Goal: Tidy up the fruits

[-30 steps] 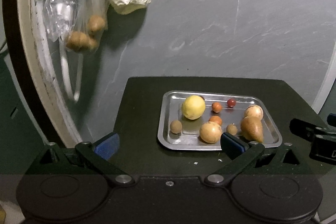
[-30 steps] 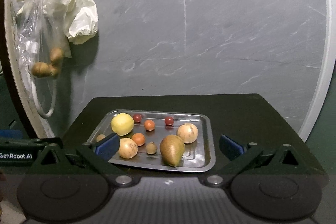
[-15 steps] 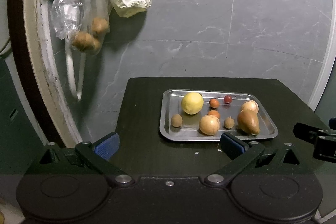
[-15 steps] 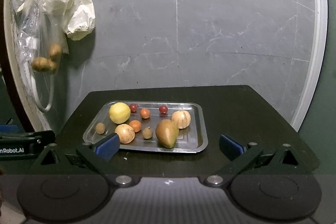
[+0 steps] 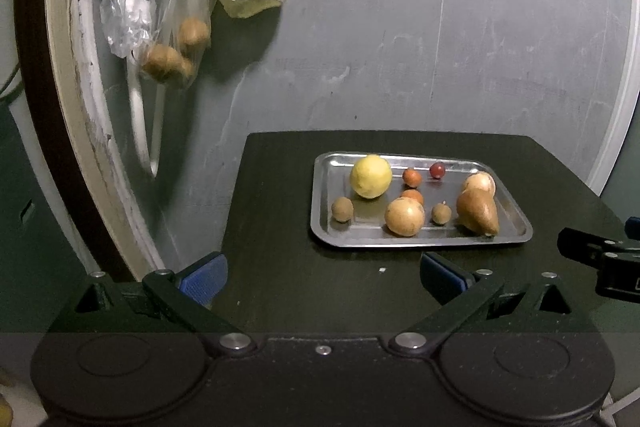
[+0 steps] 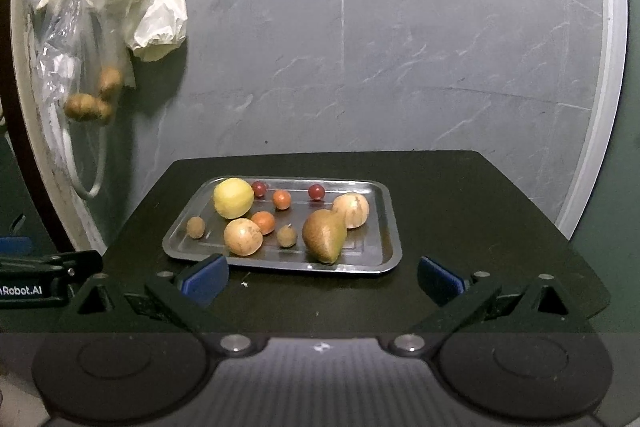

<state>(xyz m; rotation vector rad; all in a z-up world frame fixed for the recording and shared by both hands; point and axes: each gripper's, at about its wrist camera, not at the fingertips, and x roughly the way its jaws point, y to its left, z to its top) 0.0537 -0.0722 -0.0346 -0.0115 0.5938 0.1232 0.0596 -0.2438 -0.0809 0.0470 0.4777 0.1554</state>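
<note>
A metal tray [image 6: 390, 227] lies on a dark table [image 6: 480, 219], set toward the table's left and far portion, and carries all the loose fruit: a yellow lemon [image 6: 233, 198] at the far left; a brown pear [image 6: 323, 235] lying on its side near the right front, touching a pale round fruit [image 6: 351, 210] behind it; a second pale round fruit [image 6: 243, 236] at the front centre, with an orange fruit [image 6: 263, 222] just behind it; a smaller orange fruit [image 6: 281, 199] and two red cherry tomatoes [image 6: 316, 192] along the far edge; two small brown fruits [image 6: 195, 227], one at the left front and one between the front round fruit and the pear, their kind too small to determine; behind the table rises a grey marbled wall [image 6: 400, 47] with a vertical seam; at its left hang a cream plastic bag [image 6: 156, 15] and a clear plastic bag [image 5: 136, 3] holding brown kiwi-like fruits [image 5: 164, 61]; the left gripper [image 5: 322, 277] hovers above the table's near edge, just in front of the tray, its blue-padded jaws spread wide and holding nothing; the right gripper [image 6: 322, 277] hovers likewise before the tray, jaws equally parted and empty, its left pad overlapping the tray's front rim in view.
</note>
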